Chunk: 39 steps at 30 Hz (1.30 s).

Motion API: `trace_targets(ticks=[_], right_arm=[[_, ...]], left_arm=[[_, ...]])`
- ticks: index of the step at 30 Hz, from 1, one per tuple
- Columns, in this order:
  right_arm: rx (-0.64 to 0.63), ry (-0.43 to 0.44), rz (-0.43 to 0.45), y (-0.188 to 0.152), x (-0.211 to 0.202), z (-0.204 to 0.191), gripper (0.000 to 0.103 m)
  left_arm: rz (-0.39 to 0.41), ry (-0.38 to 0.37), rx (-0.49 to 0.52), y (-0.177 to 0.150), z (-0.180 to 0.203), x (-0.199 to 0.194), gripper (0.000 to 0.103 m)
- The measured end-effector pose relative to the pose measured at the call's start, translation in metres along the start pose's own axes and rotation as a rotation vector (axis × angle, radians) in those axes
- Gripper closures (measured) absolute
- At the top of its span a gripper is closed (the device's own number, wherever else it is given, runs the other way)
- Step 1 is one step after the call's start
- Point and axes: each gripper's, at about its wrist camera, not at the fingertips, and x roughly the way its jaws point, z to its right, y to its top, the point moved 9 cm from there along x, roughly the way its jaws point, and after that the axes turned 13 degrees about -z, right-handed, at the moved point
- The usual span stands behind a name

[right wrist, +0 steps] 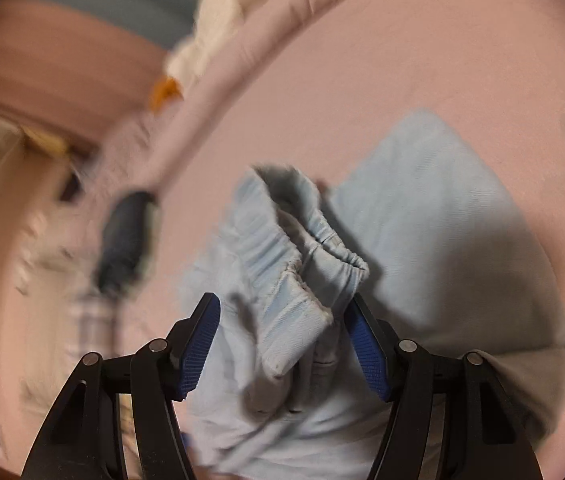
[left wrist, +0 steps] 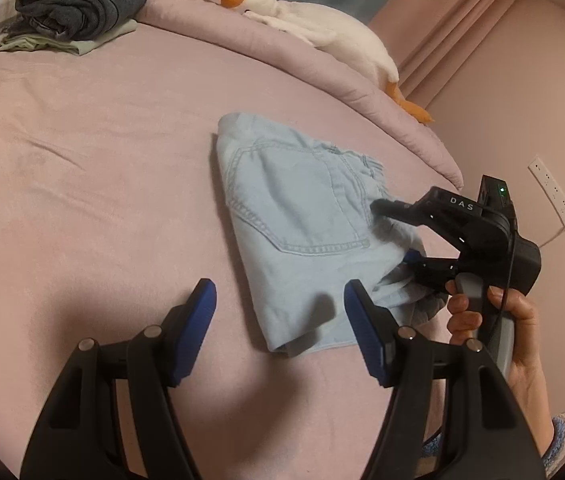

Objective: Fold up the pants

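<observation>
Light blue denim pants (left wrist: 302,224) lie folded into a compact bundle on the pink bed, back pocket up. My left gripper (left wrist: 280,304) is open just above the bundle's near edge, holding nothing. My right gripper (left wrist: 392,232) sits at the bundle's right side, jaws apart around a raised bunch of the cloth. In the blurred right wrist view the right gripper (right wrist: 282,316) is open, with the elastic waistband (right wrist: 322,252) and a folded flap standing between its blue pads (right wrist: 366,348).
A stack of folded dark and green clothes (left wrist: 78,8) sits at the far left of the bed (left wrist: 82,152). A white goose plush (left wrist: 314,28) lies on the rolled duvet along the far edge. A wall with a socket strip (left wrist: 554,192) is at right.
</observation>
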Motion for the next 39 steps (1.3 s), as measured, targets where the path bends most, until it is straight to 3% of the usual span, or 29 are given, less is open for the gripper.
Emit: trace_targets(ticks=[4,7,9,11,17,23,28,34,39], right_arm=[[-0.028,0.024,0.022,0.002,-0.003,0.002,0.046],[-0.025,0.143,0.075,0.001,-0.012,0.006,0.065],[-0.051,0.238,0.143,-0.001,-0.026,-0.002,0.068],[-0.075,0.256,0.171,-0.005,-0.035,-0.006,0.069],[-0.191,0.145,0.259,-0.015,-0.09,-0.022,0.07],[-0.154,0.0,0.3,-0.014,-0.108,-0.01,0.07],[-0.036,-0.015,0.278,-0.021,-0.098,0.034,0.07],[0.097,0.025,0.181,-0.02,-0.073,0.066,0.069],[0.072,0.045,0.178,-0.027,-0.096,0.066,0.063]], left_arm=[[0.0,0.009,-0.001,-0.001,0.0,-0.001,0.037],[0.004,0.012,-0.005,-0.001,-0.001,-0.002,0.037],[0.0,0.015,-0.011,-0.001,-0.003,-0.002,0.037],[-0.003,0.017,-0.016,0.0,-0.005,-0.003,0.037],[0.008,0.022,0.001,0.006,-0.002,-0.007,0.037],[-0.012,0.003,0.024,0.007,0.009,0.001,0.037],[-0.038,0.012,0.058,0.007,0.015,0.008,0.037],[-0.053,0.023,0.071,0.011,0.019,0.011,0.037],[-0.041,0.038,0.094,0.024,0.021,0.011,0.037]])
